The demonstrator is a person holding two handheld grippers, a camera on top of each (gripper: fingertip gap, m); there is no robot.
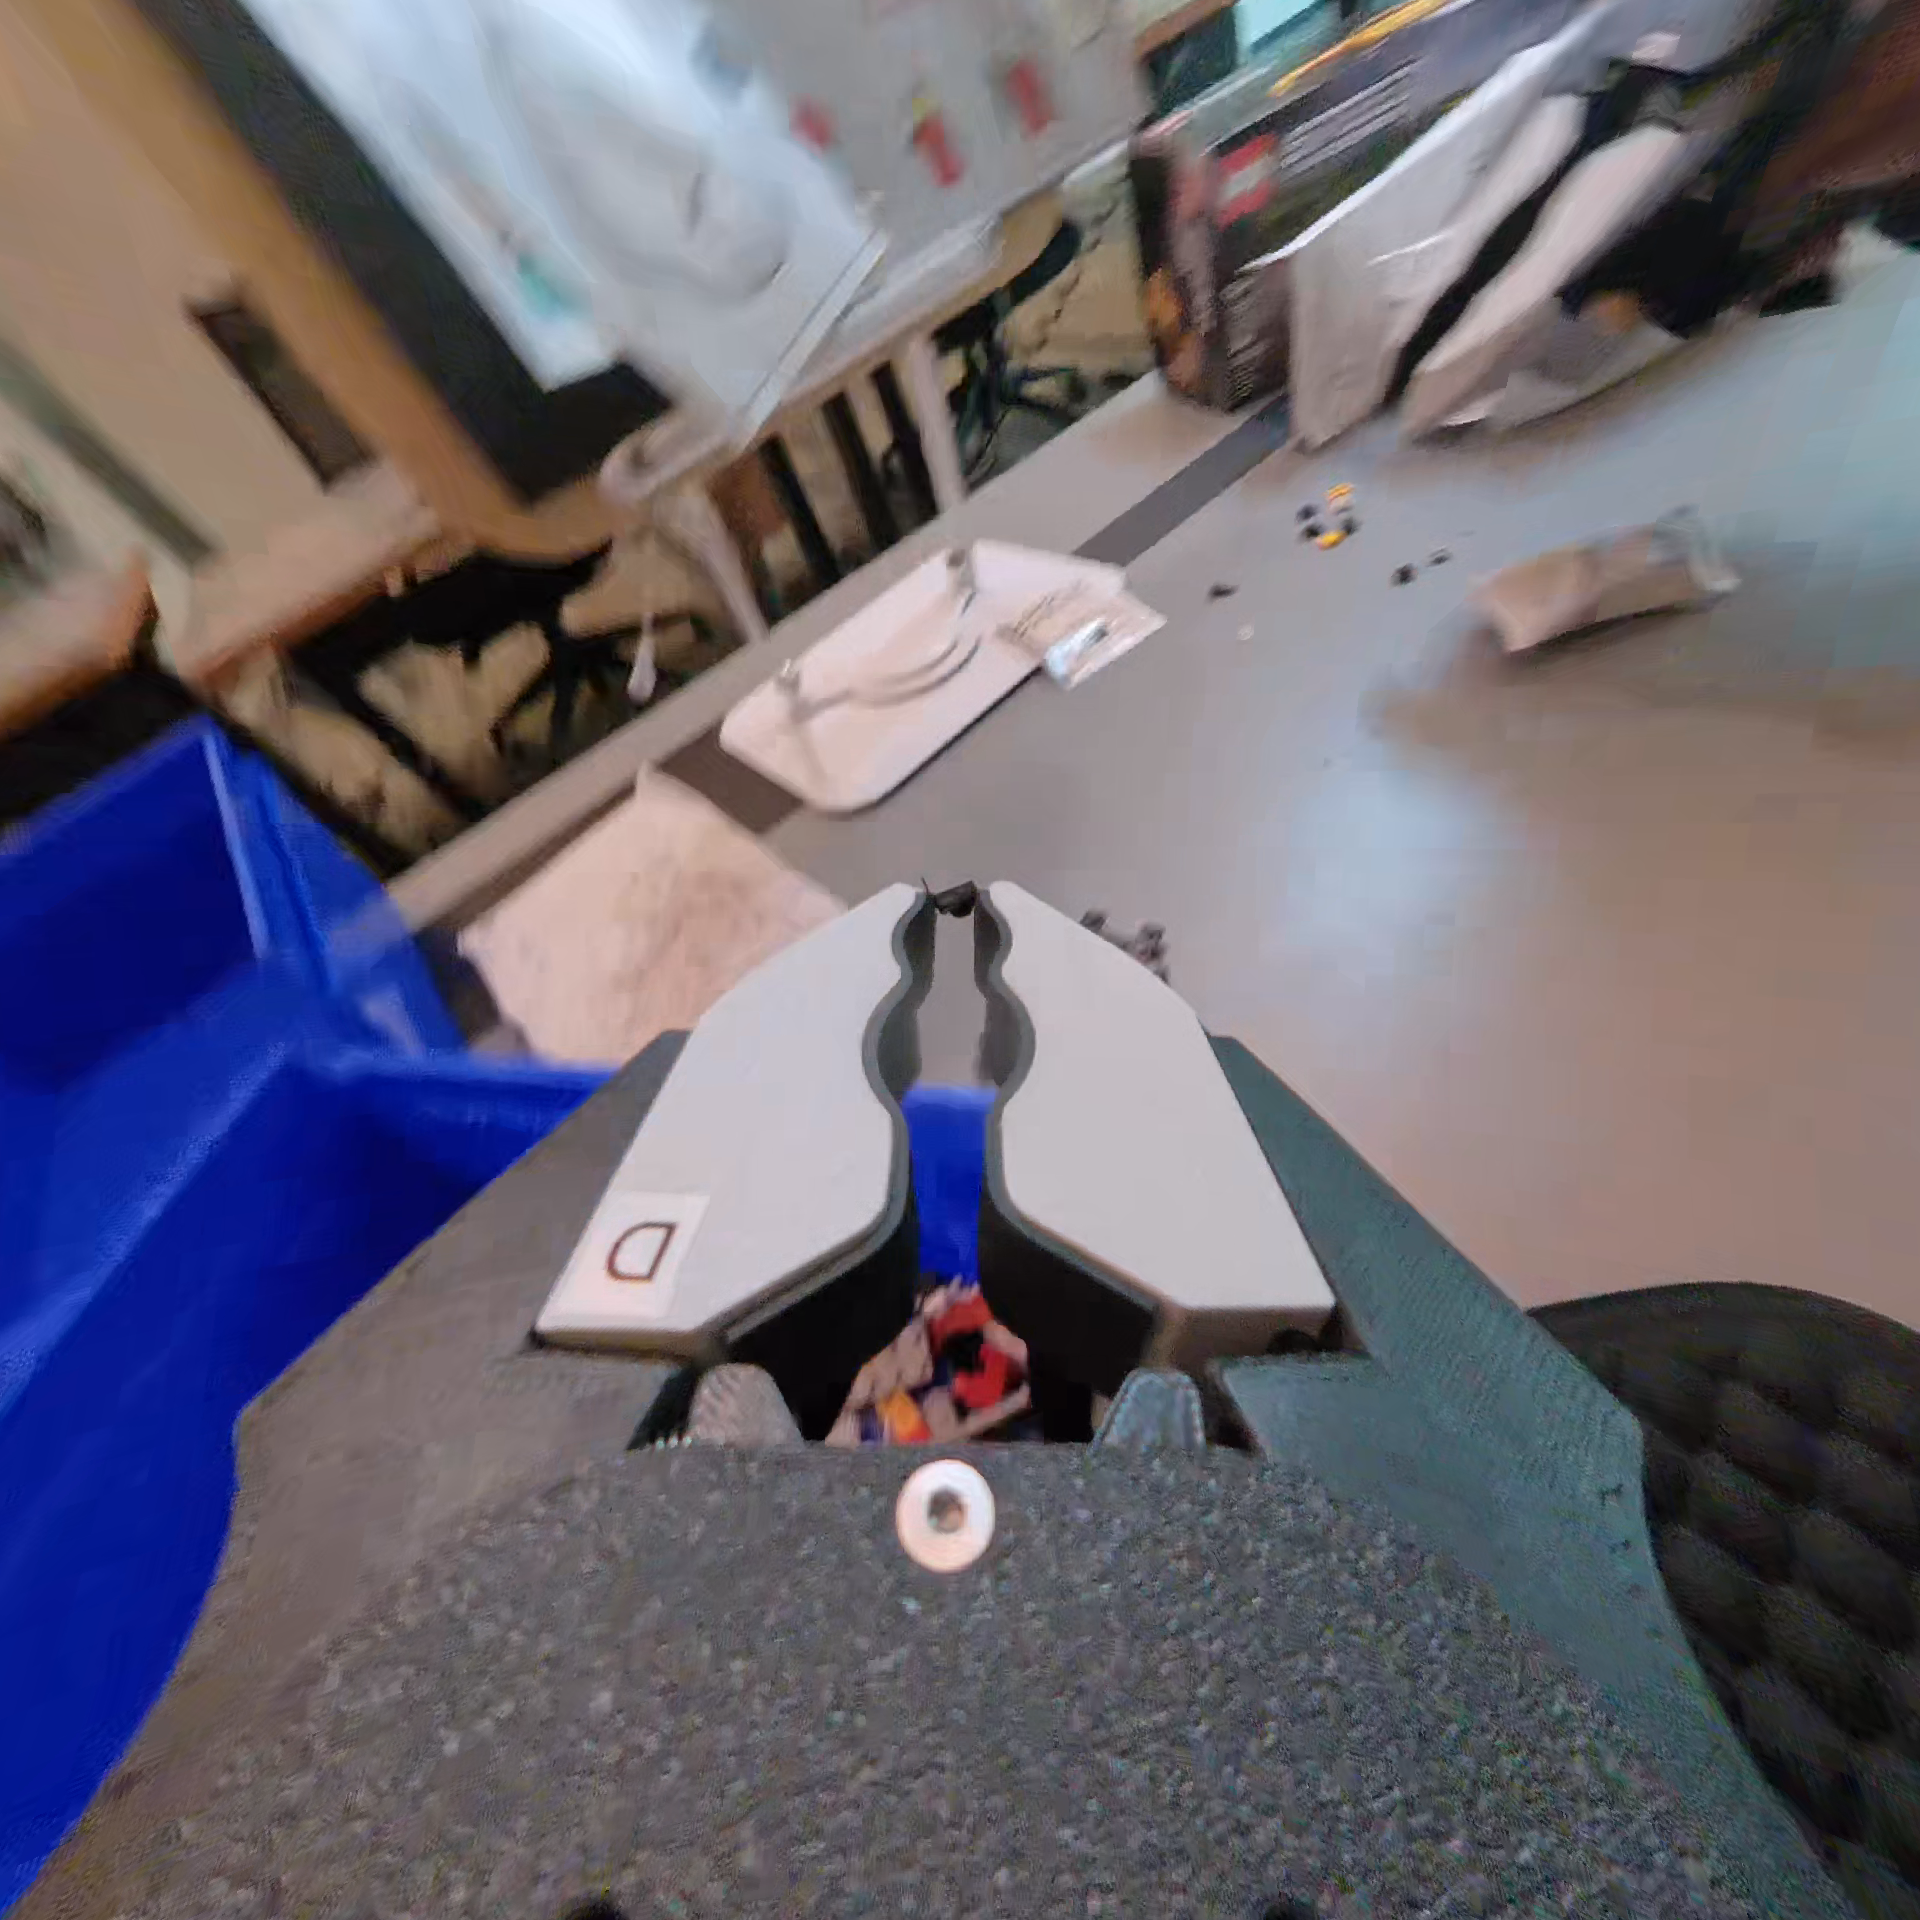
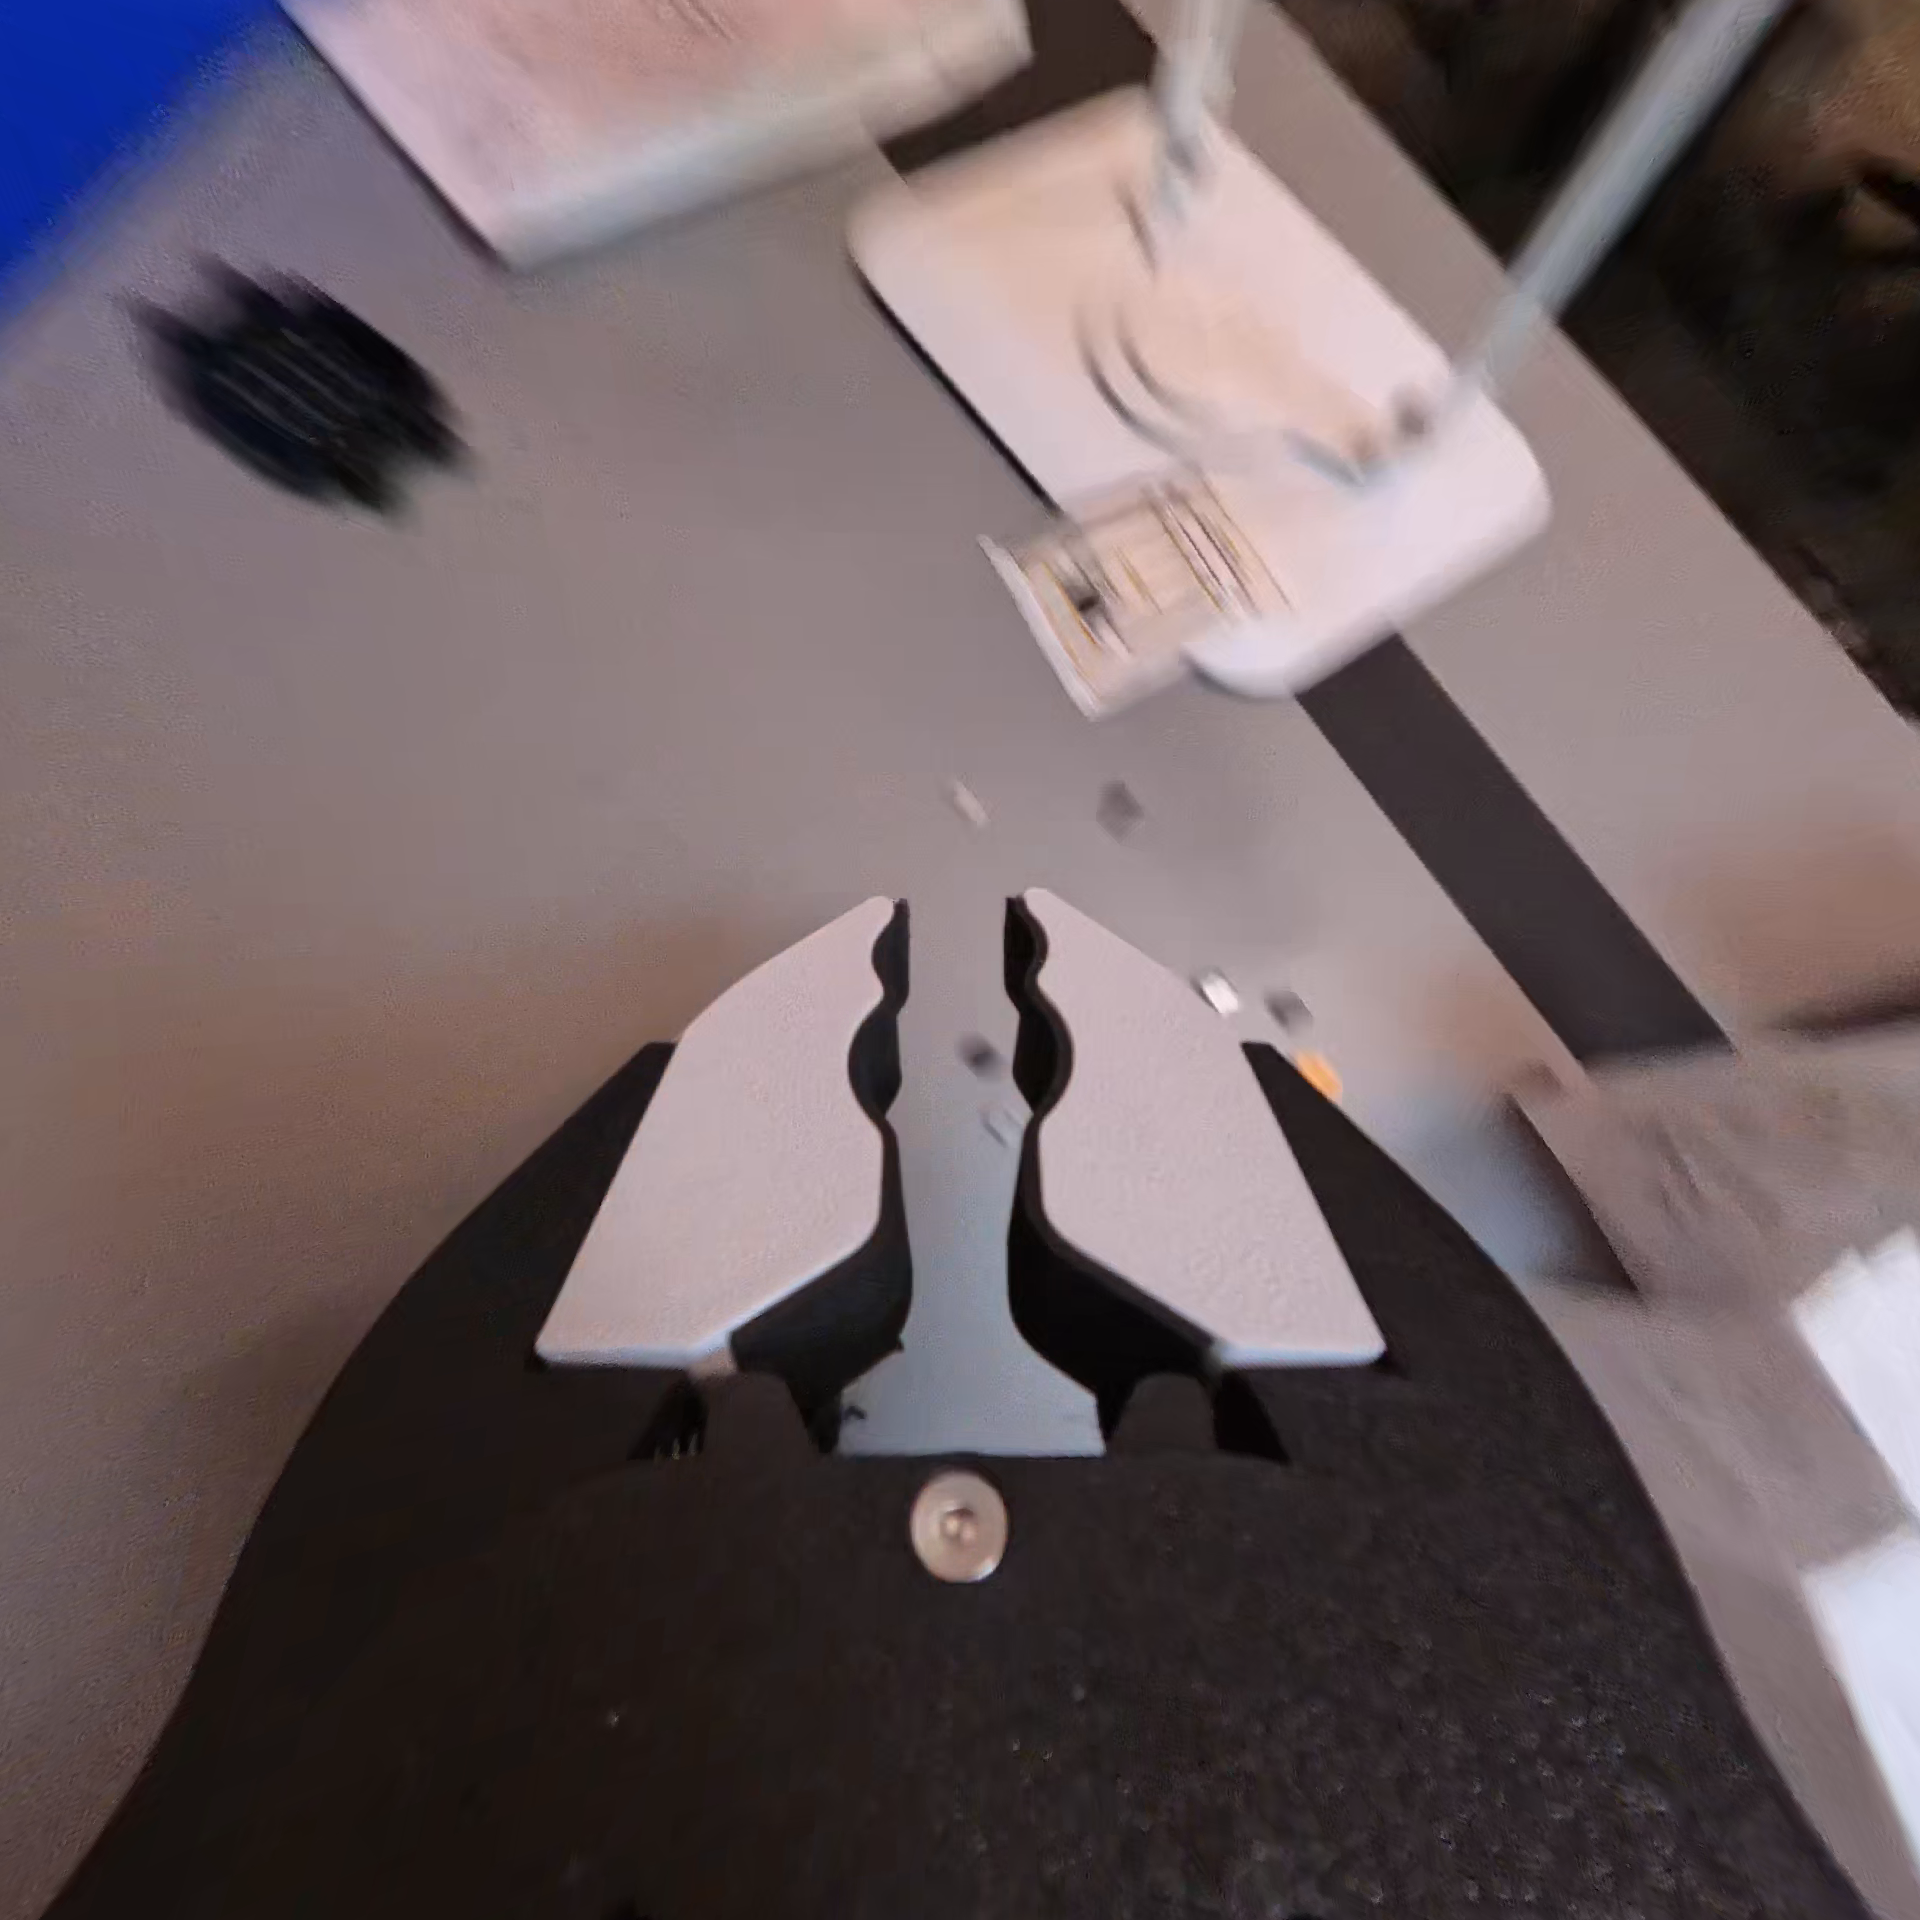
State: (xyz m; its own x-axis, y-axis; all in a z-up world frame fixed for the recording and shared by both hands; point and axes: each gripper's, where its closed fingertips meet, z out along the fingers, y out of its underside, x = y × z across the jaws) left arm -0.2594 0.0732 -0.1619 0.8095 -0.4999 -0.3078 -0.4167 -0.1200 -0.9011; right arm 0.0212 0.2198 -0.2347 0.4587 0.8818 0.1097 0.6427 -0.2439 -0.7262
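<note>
My left gripper [image 1: 956,902] is raised above a grey table [image 1: 1455,935] and is shut on a small black piece [image 1: 958,898], pinched at the very fingertips. A blue bin [image 1: 208,1091] lies below it to the left, with colourful small pieces [image 1: 956,1361] showing through the gap between the fingers. My right gripper [image 2: 956,914] is open with nothing between its fingertips and hangs above the table [image 2: 520,831]. Small grey pieces [image 2: 1117,805] lie scattered just ahead of it, one grey piece [image 2: 980,1055] shows under the gap, and an orange piece [image 2: 1320,1070] lies to its right.
A white flat stand base [image 2: 1195,416] with a clear packet [image 2: 1132,592] lies ahead; it also shows in the left wrist view [image 1: 883,686]. A blurred black object [image 2: 301,390] lies at the left. A booklet [image 2: 644,104], a crumpled bag [image 1: 1600,592] and small dark pieces [image 1: 1330,520] lie farther off. Some 35 cm of space lies between my two pairs of fingers. The blurred black object [image 2: 301,390] is about 15 cm from my left fingertips and 25 cm from my right.
</note>
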